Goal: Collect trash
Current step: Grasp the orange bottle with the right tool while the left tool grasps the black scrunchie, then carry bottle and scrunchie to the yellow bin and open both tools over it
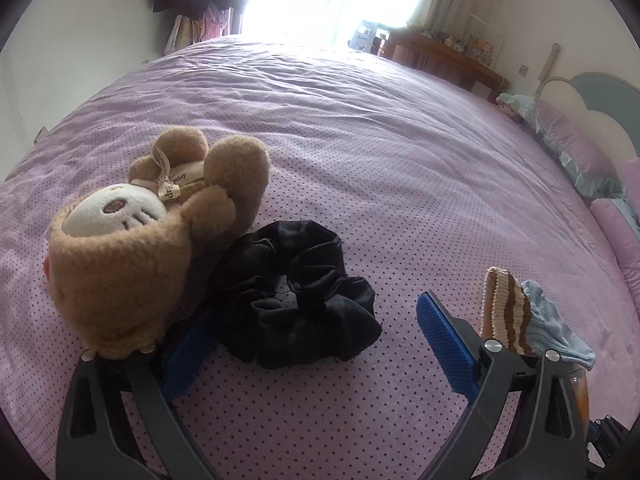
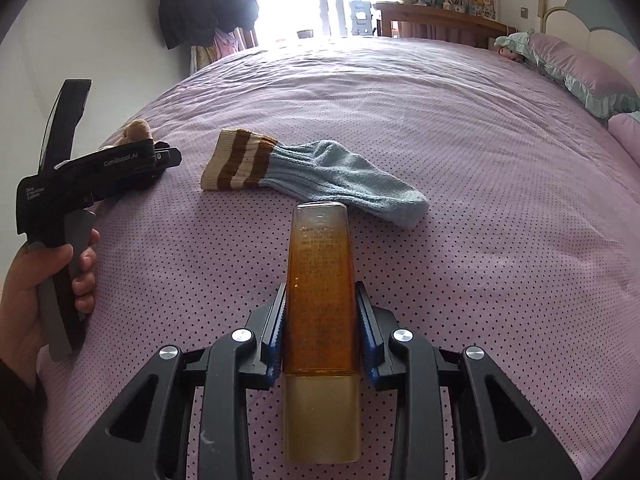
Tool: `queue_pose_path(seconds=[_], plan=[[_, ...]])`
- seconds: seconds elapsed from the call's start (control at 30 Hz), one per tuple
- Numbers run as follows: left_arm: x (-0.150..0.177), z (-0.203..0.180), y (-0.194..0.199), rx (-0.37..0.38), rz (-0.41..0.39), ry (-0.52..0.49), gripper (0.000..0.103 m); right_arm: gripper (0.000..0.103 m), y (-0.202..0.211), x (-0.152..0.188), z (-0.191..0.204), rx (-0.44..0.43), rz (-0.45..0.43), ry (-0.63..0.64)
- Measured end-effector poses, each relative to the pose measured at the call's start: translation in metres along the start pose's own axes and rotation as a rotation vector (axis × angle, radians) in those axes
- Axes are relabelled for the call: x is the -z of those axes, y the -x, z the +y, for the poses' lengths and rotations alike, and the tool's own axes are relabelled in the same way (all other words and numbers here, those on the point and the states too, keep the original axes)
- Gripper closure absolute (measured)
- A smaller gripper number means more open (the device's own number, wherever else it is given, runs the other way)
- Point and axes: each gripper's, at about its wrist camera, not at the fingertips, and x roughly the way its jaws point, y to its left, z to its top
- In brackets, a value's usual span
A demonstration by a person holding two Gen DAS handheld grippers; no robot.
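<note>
Amber translucent bottle [image 2: 320, 280] clamped between ribbed blue claw [image 2: 321, 334] pads.

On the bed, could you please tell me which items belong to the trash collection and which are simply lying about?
Part of the job:
- amber bottle, clamped in the right gripper
- left gripper, open around the black scrunchie

Probably just lying about:
- plush bear
- striped sock
- pillows

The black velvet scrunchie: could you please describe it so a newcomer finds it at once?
On the lilac dotted bedspread, look beside the tan plush bear. The black velvet scrunchie lies against it, between the open left gripper's blue pads. It is the only dark, ruffled ring there.
</note>
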Motion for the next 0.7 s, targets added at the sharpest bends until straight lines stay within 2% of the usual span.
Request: queue_pose_path(seconds=[0.03,0.07,0.1,0.13,0.17,0.3,0.47,0.7], plan=[[0.0,-0.001,0.0,-0.018,-0.003,-0.006,0.03,0.072,0.001,0.0,0.0,-0.002,0.0,0.001],[0.001,-0.001,0.002,-0.043,-0.004,-0.011,0.053,0.072,0.001,0.001,0.001,-0.005,0.0,0.001],[0.001,0.001,0.003,-0.045,-0.004,-0.011,0.061,0.072,0.003,0.002,0.001,-0.006,0.0,0.001],[0.001,0.004,0.005,-0.027,0.001,-0.009,0.074,0.072,0.004,0.003,0.002,-0.007,0.002,0.003],[0.001,0.007,0.006,-0.003,0.004,-0.002,0.081,0.072,0.005,0.004,0.002,-0.01,0.0,0.002],[0.01,0.013,0.021,0.071,0.006,-0.012,0.084,0.072,0.014,0.01,0.002,-0.031,-0.008,-0.007],[0.036,-0.001,0.062,0.18,-0.024,-0.097,0.084,0.072,0.036,0.023,0.0,-0.065,-0.029,-0.028],[0.094,-0.04,0.127,0.37,-0.005,-0.188,0.084,0.072,0.081,0.055,-0.009,-0.08,-0.067,-0.074]])
